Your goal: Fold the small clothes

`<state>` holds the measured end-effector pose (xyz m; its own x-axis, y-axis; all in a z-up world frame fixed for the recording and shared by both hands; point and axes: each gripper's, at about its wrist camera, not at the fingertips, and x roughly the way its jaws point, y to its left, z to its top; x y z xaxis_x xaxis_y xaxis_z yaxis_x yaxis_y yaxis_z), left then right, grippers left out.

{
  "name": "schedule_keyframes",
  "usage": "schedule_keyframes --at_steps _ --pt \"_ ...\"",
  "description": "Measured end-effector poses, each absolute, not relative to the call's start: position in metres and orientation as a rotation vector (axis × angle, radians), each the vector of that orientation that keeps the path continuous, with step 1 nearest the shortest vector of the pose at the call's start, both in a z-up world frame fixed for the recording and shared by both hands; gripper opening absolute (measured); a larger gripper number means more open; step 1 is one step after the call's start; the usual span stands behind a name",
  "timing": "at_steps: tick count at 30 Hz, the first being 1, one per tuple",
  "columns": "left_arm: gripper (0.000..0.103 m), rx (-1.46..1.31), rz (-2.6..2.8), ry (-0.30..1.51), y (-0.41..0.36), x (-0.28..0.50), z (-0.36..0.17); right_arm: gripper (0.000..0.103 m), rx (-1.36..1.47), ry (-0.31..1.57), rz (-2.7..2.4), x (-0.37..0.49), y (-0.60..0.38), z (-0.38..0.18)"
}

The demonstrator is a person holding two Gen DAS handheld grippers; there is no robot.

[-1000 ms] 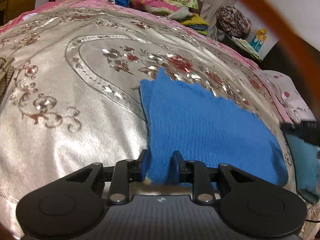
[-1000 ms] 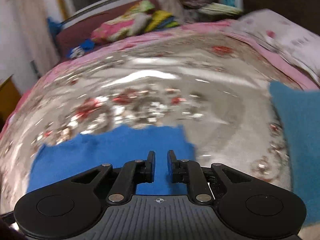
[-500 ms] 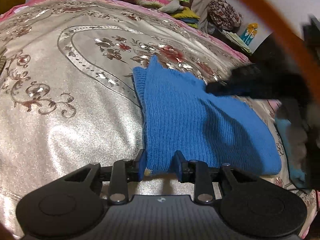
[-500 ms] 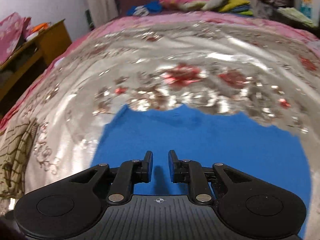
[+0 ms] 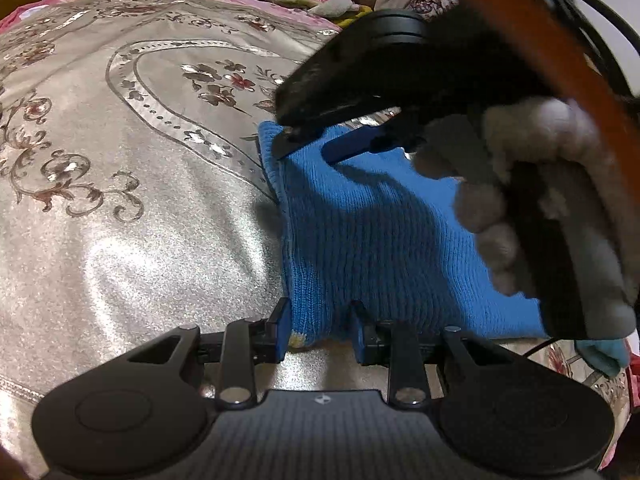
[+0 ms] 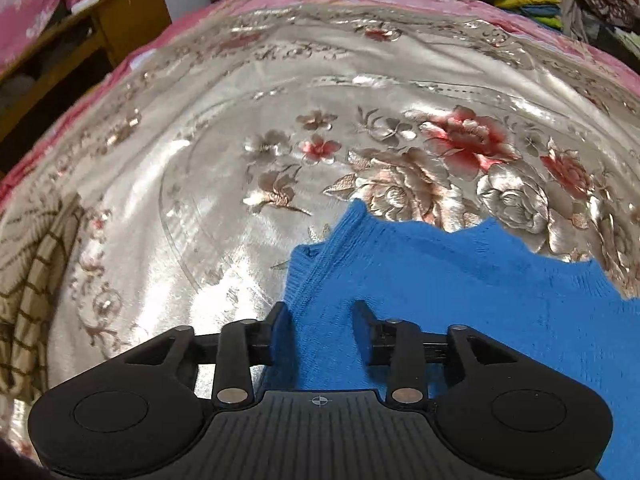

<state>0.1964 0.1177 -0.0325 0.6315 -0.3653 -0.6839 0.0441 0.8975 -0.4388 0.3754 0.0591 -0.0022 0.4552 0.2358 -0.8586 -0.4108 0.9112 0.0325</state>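
I look down on a bed under a silver floral bedspread [image 6: 224,128] with a pink border; it fills most of both views. A blue knitted garment [image 5: 384,232] lies flat on it, toward my right side, its ribbed corner pointing up the bed. At the left edge of my right wrist view a beige checked cloth [image 6: 36,276] lies on the spread, well apart from the knit. A teal cloth [image 5: 604,354] shows just beyond the knit's right end.

My left gripper [image 5: 320,330] is set narrow, and its fingers pinch the near edge of the knit, which bunches between them.

My right gripper [image 6: 320,330] hangs over the far left corner of the same garment. Its jaws are opening; the ribbed edge runs between them, with the left finger [image 6: 276,332] just beside the fabric's edge and the right one standing over the knit. I see no pinch there. In the left view a gloved hand [image 5: 540,208] carries it.
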Motion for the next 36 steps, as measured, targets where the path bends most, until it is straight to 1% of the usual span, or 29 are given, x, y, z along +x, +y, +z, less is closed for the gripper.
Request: schedule_keyframes --at_steps 2,7,13,14,18,23,25,26,34,35,36 --pt "0.034 -0.403 -0.243 0.861 0.117 0.195 -0.032 0.044 -0.206 1.029 0.397 0.375 0.065 -0.005" --pt "0.035 -0.406 -0.236 0.867 0.117 0.195 -0.033 0.047 -0.228 1.034 0.399 0.376 0.073 -0.005" --pt "0.037 -0.389 -0.224 0.887 0.113 0.192 -0.030 0.048 -0.404 1.002 0.357 0.377 0.088 -0.024" --pt "0.037 -0.392 -0.217 0.888 0.113 0.191 -0.029 0.046 -0.420 0.997 0.353 0.377 0.089 -0.024" --pt "0.039 -0.350 -0.191 0.893 0.103 0.185 -0.025 0.029 -0.449 0.988 0.355 0.376 0.084 -0.021" --pt "0.047 -0.325 -0.204 0.899 0.089 0.183 -0.027 0.021 -0.389 1.000 0.373 0.376 0.072 -0.014" --pt "0.053 -0.310 -0.207 0.899 0.085 0.184 -0.027 0.020 -0.380 1.000 0.381 0.376 0.070 -0.012" --pt "0.053 -0.308 -0.206 0.897 0.081 0.185 -0.027 0.019 -0.377 1.000 0.386 0.375 0.069 -0.011" --pt "0.048 -0.311 -0.166 0.865 0.074 0.192 -0.028 0.011 -0.323 1.000 0.411 0.371 0.054 0.004" --pt "0.046 -0.320 -0.165 0.861 0.075 0.191 -0.029 0.011 -0.319 0.999 0.413 0.370 0.052 0.005" --pt "0.040 -0.329 -0.166 0.858 0.076 0.191 -0.029 0.011 -0.316 0.998 0.414 0.369 0.050 0.007"
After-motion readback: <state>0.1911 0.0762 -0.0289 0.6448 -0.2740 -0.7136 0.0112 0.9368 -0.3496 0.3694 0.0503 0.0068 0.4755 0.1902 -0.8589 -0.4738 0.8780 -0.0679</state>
